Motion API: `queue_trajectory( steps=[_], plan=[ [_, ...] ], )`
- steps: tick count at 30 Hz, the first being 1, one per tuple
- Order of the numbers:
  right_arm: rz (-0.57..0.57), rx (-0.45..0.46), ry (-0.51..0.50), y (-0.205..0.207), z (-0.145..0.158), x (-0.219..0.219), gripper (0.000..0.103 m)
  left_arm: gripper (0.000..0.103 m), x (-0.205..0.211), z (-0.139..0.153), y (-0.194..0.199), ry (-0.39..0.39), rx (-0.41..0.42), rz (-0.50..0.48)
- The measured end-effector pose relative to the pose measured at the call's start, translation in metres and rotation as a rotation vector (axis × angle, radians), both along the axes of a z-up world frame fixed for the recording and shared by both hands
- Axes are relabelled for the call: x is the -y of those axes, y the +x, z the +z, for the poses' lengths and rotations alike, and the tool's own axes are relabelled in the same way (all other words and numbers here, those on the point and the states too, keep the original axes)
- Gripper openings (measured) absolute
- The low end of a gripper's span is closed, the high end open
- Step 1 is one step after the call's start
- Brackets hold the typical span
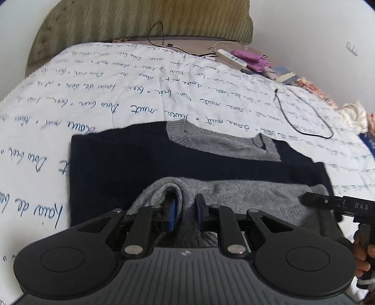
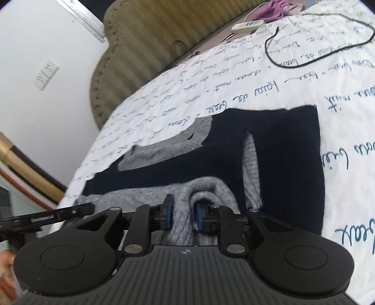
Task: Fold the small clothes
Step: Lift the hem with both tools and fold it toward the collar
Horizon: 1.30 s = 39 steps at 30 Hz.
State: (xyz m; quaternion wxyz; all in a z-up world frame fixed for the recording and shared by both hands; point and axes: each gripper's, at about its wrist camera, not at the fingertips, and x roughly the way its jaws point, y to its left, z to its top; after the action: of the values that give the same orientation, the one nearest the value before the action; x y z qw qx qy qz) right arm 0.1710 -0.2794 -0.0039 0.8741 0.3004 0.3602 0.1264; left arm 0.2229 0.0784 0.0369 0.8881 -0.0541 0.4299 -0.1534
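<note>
Here, navy-and-grey knit sweater (image 1: 131, 162), grey hem bunched.

A bed spread with a script-printed white cover

The bed cover (image 1: 145, 93) carries a navy and grey knitted garment (image 1: 121, 164) lying flat near the front, a looped black cable (image 1: 304, 117) to the right, and, towards the olive headboard (image 1: 140, 21), a white remote (image 1: 230, 57) beside a purple cloth (image 1: 250, 58).

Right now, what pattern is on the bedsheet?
The bedsheet is white, covered with rows of dark blue cursive handwriting. It shows best in the left wrist view.
</note>
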Motion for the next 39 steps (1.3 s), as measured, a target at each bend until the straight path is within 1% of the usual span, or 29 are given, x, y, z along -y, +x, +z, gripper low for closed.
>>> queue_trajectory(
  steps=[1, 4, 8, 10, 12, 13, 15, 16, 17, 19, 21, 23, 27, 29, 31, 34, 36, 39],
  plan=[
    [0.016, 0.004, 0.003, -0.005, 0.001, 0.002, 0.045, 0.019, -0.003, 0.001, -0.004, -0.005, 0.0, -0.005],
    [0.055, -0.001, 0.039, -0.022, 0.001, 0.007, 0.05, 0.027, -0.011, 0.003, -0.02, -0.022, 0.005, -0.013],
    [0.105, -0.026, 0.094, -0.045, -0.004, 0.014, 0.05, 0.034, -0.021, -0.004, -0.043, -0.047, 0.007, -0.026],
    [0.11, -0.03, 0.1, -0.05, -0.008, 0.014, 0.05, 0.042, -0.026, -0.011, -0.052, -0.069, -0.002, -0.025],
    [0.1, -0.026, 0.114, -0.052, -0.011, 0.014, 0.05, 0.044, -0.03, -0.016, -0.057, -0.087, -0.002, -0.011],
    [0.093, -0.021, 0.116, -0.051, -0.011, 0.013, 0.048, 0.044, -0.03, -0.019, -0.058, -0.087, -0.002, -0.013],
    [0.08, -0.02, 0.117, -0.048, -0.011, 0.011, 0.031, 0.041, -0.029, -0.02, -0.058, -0.083, -0.009, -0.007],
    [0.078, -0.019, 0.109, -0.047, -0.009, 0.009, 0.02, 0.026, -0.029, -0.02, -0.057, -0.09, -0.011, -0.009],
    [0.076, -0.013, 0.108, -0.048, -0.008, 0.009, 0.019, 0.01, -0.029, -0.019, -0.057, -0.1, -0.018, -0.016],
    [0.065, 0.006, 0.126, -0.05, -0.003, 0.01, 0.017, 0.007, -0.03, -0.015, -0.057, -0.109, -0.024, -0.013],
    [0.048, 0.034, 0.162, -0.054, 0.003, 0.017, 0.016, 0.006, -0.029, -0.009, -0.061, -0.097, 0.002, -0.015],
    [0.027, 0.064, 0.206, -0.058, 0.011, 0.027, 0.016, 0.006, -0.029, -0.001, -0.064, -0.103, 0.022, -0.011],
    [-0.006, 0.134, 0.284, -0.06, 0.03, 0.045, 0.016, 0.006, -0.034, 0.022, -0.064, -0.135, 0.092, 0.017],
    [-0.027, 0.162, 0.29, -0.056, 0.04, 0.051, 0.016, 0.005, -0.033, 0.032, -0.059, -0.12, 0.133, 0.031],
    [-0.057, 0.178, 0.286, -0.048, 0.046, 0.057, 0.016, 0.005, -0.03, 0.043, -0.048, -0.093, 0.174, 0.043],
    [-0.118, 0.18, 0.278, -0.029, 0.05, 0.065, 0.016, 0.005, -0.023, 0.052, -0.022, -0.068, 0.201, 0.069],
    [-0.158, 0.173, 0.26, -0.014, 0.05, 0.068, 0.016, 0.005, -0.019, 0.053, 0.001, -0.042, 0.209, 0.104],
    [-0.219, 0.143, 0.235, 0.01, 0.042, 0.072, 0.016, 0.005, -0.018, 0.042, 0.036, -0.011, 0.187, 0.169]
  ],
)
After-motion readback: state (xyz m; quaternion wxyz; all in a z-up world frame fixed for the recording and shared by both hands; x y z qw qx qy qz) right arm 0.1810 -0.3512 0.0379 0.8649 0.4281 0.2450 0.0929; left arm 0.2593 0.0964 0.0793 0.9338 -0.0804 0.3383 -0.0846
